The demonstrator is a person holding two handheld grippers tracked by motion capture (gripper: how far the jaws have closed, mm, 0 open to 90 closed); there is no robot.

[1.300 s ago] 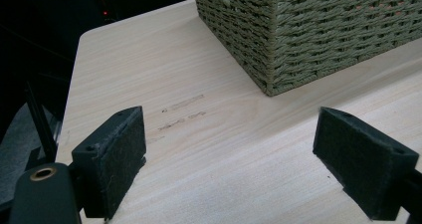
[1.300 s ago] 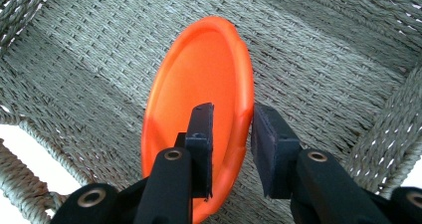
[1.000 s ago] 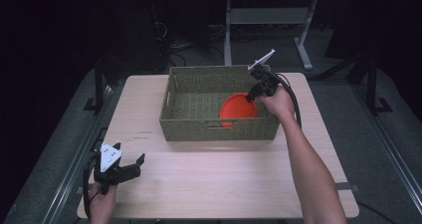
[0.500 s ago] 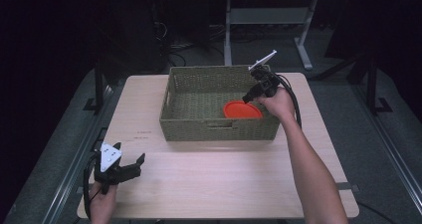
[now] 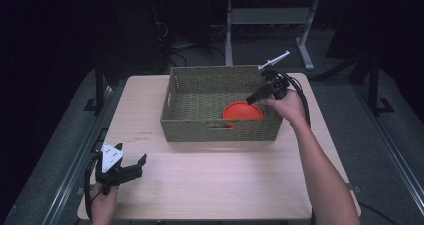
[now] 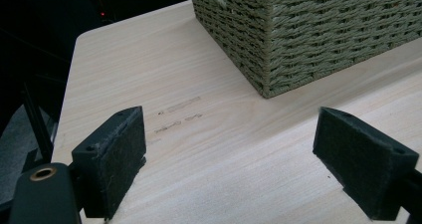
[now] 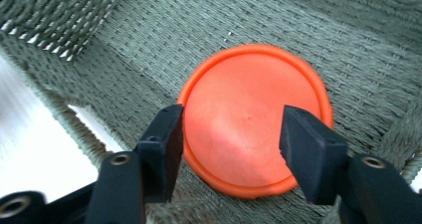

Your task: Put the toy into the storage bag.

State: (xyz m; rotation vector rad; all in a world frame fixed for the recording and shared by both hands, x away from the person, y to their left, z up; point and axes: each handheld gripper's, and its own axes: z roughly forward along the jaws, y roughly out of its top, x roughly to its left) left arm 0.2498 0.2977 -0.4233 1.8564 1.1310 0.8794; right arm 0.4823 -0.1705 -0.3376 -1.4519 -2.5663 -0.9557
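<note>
Your left gripper (image 5: pixel 131 168) sits at the near left corner of the table (image 5: pixel 215 185), close to the left edge and the near edge alike. Its jaws stand wide apart with nothing between them but bare wood, as the left gripper view shows, where the left gripper (image 6: pixel 229 159) looks toward the near left corner of the woven basket (image 6: pixel 308 30). You have a broad stretch of open tabletop between that gripper and the basket's front wall, and it runs on to the right along the whole near side.

In the middle, the woven basket (image 5: pixel 220 130) stands on the far half of the table, its back wall near the far edge, with a strip of bare table down its left side and a narrower one down its right.

The orange disc (image 5: pixel 242 110) lies flat on the basket floor, toward the near right part, close to the front wall. In the right gripper view the orange disc (image 7: pixel 254 117) rests on the weave, well short of the side wall.

Your right gripper (image 5: pixel 251 99) reaches in over the basket's right rim. Its jaws have just been opening: the right gripper (image 7: pixel 231 134) now stands parted above the disc, pads clear of it, gripping nothing
</note>
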